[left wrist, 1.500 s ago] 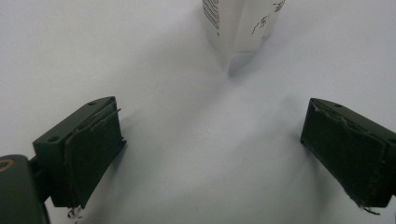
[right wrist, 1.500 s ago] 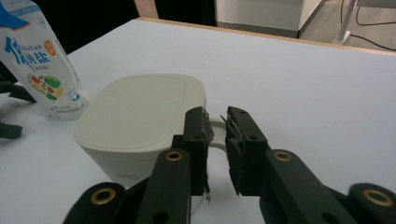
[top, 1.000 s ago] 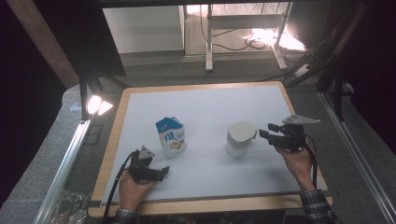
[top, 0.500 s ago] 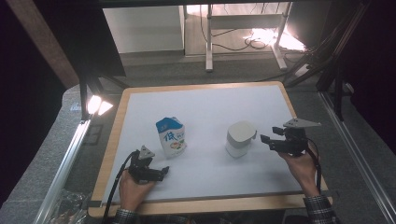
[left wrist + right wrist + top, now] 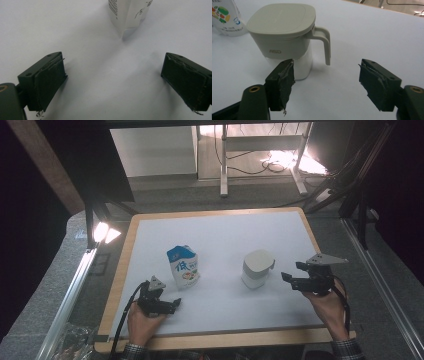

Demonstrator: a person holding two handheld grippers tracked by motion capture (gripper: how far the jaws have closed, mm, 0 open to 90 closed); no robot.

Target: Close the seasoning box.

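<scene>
A blue-and-white milk pouch (image 5: 183, 266) stands left of centre on the white table top (image 5: 225, 235). A white mug with a grey square lid and a handle (image 5: 256, 268) stands to its right. My right gripper (image 5: 291, 271) hovers just right of the mug, pointing at it. In the right gripper view the mug (image 5: 284, 37) and the pouch (image 5: 227, 17) lie ahead. That gripper (image 5: 327, 82) is open; its jaws have just been opening, with nothing between them. My left gripper (image 5: 175, 304) rests near the front left, open (image 5: 113, 82), with the pouch's bottom edge (image 5: 127, 12) ahead of it.
The table has a wooden rim (image 5: 210, 338). A small lit lamp (image 5: 102, 232) sits off its left edge beside a metal rail (image 5: 70, 295). Desk legs and cables (image 5: 260, 165) stand on the floor beyond the far edge.
The right gripper has drawn back a little from the mug toward the front edge, and its jaws stand wider apart. The left gripper, pouch and mug have not moved.
</scene>
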